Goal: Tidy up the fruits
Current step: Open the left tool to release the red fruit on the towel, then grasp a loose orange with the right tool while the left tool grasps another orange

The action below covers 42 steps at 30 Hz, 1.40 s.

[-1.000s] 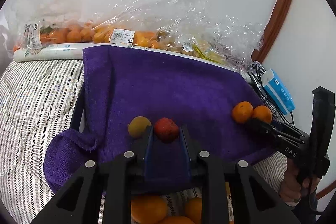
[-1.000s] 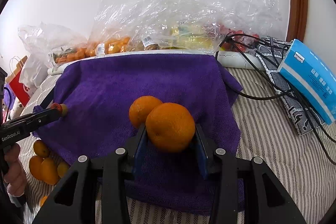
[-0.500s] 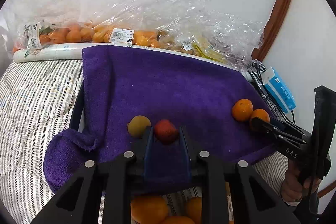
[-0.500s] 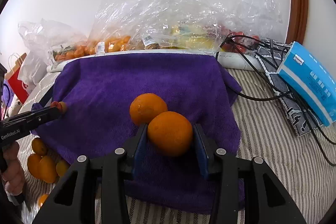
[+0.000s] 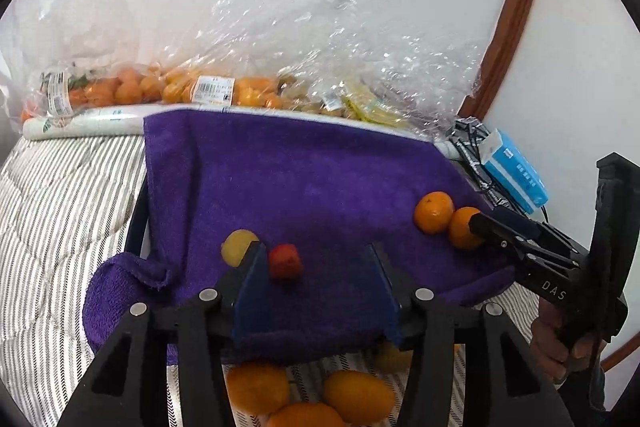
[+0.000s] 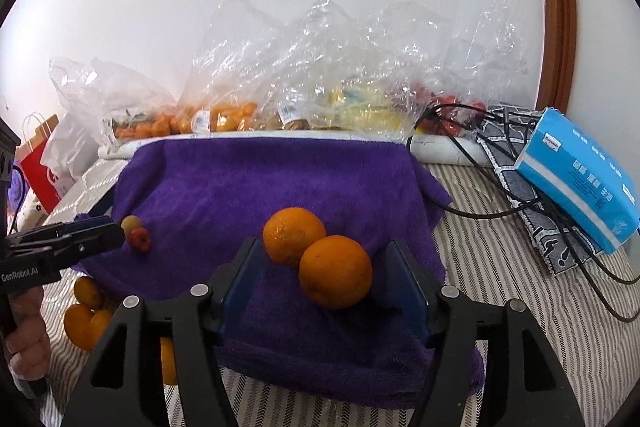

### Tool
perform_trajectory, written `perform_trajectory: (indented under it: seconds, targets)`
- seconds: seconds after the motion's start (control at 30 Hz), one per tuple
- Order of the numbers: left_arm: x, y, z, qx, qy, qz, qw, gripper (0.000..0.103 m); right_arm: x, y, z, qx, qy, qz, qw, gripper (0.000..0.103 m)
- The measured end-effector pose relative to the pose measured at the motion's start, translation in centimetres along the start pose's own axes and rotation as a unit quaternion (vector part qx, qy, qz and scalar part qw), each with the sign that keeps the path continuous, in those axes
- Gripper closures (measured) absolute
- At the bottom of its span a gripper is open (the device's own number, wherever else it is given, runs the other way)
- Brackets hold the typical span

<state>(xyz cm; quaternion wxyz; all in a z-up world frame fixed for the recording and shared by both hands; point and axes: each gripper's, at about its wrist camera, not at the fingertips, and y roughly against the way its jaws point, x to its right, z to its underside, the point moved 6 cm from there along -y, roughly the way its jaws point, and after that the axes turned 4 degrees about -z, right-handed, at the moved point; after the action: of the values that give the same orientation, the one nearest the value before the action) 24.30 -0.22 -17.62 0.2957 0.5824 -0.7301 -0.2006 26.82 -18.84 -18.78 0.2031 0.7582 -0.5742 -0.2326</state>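
Note:
A purple towel point(image 5: 320, 187) covers a raised surface on the striped bedding. My left gripper point(image 5: 314, 251) is opening. A small red fruit point(image 5: 285, 262) lies on the towel beside its left pad, free of the right pad, with a yellow fruit point(image 5: 239, 247) just left of it. My right gripper point(image 6: 323, 245) is also opening. An orange point(image 6: 335, 271) rests on the towel point(image 6: 260, 179) between its pads, touching neither, against a second orange point(image 6: 294, 237). In the right wrist view the left gripper's fingertips point(image 6: 114, 233) sit by the red fruit point(image 6: 140, 239).
Clear plastic bags of fruit point(image 6: 224, 119) line the wall behind the towel. A blue tissue pack point(image 6: 580, 179) and black cables point(image 6: 520, 203) lie at the right. Several loose orange fruits point(image 5: 356, 395) lie on the bedding in front. A red paper bag point(image 6: 40, 167) stands at the left.
Both grippers have opened. The red fruit left the left gripper's grip and the orange left the right gripper's grip; both now lie on the towel.

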Motion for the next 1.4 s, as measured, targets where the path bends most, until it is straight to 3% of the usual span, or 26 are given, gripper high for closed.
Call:
perform_trajectory:
  seconds: [0.23, 0.5, 0.63, 0.77, 1.0, 1.17, 1.4]
  targets:
    - [1.1, 1.9, -0.5, 0.044, -0.035, -0.035, 0.9978, 0.054, -0.7, 2.6, -0.1, 0.016, -0.009, 0.007, 1.000, 0.039]
    - [1.7, 4.9, -1.5, 0.074, -0.045, -0.033, 0.9957, 0.054, -2.8, 8.4, 0.6, 0.039, 0.009, 0.040, 0.998, 0.039]
    - [1.4, 6.3, -0.9, 0.053, -0.033, -0.019, 0.9979, 0.054, -3.5, 10.6, 1.3, 0.044, -0.007, 0.045, 0.998, 0.039]
    - [-0.4, 7.7, 0.6, 0.046, -0.039, -0.049, 0.9970, 0.054, -5.1, 11.1, 2.5, 0.021, -0.014, 0.028, 0.999, 0.039]
    - [-4.5, 9.5, 4.3, 0.010, -0.010, -0.076, 0.9970, 0.048, -8.5, 9.7, 6.4, -0.026, -0.021, -0.013, 0.999, 0.039]
    - [-6.7, 9.8, 6.2, -0.008, 0.022, -0.082, 0.9964, 0.048, -11.2, 8.9, 8.2, -0.053, -0.013, -0.046, 0.997, 0.045]
    - [-8.6, 10.3, 7.9, -0.025, 0.045, -0.082, 0.9953, 0.048, -13.9, 6.8, 9.3, -0.075, 0.010, -0.056, 0.996, 0.052]
